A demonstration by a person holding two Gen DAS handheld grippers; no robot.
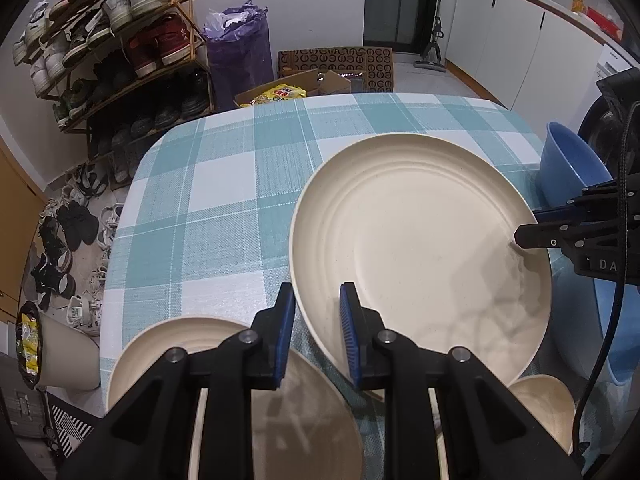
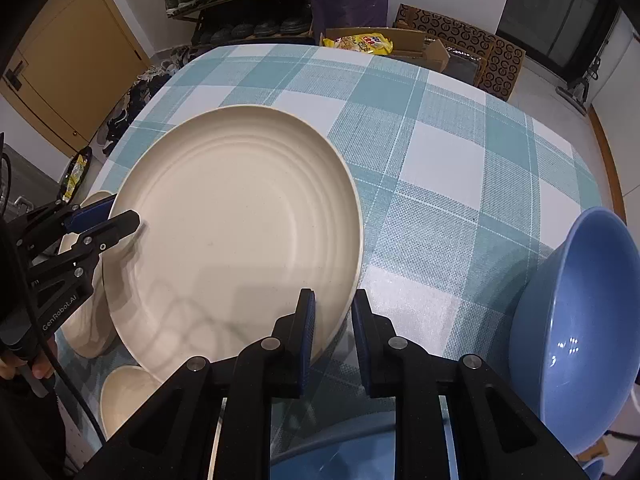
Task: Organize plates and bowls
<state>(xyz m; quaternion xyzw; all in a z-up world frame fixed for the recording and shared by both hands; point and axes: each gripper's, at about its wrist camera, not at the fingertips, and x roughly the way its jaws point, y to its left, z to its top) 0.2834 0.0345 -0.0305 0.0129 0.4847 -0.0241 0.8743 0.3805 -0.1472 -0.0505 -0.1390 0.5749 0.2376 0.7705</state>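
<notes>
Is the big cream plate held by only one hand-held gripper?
No. The left hand-held gripper and right hand-held gripper each clamp the cream plate rim.

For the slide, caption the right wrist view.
Both grippers clamp opposite edges of the large cream plate above the checked tablecloth, blue bowl alongside.

Checked table (image 1: 224,184) carries cream plates (image 1: 280,400), blue bowl (image 2: 580,320), perhaps touching

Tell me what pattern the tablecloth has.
Teal and white plaid checks on the tablecloth, clearest in the right wrist view.
</notes>
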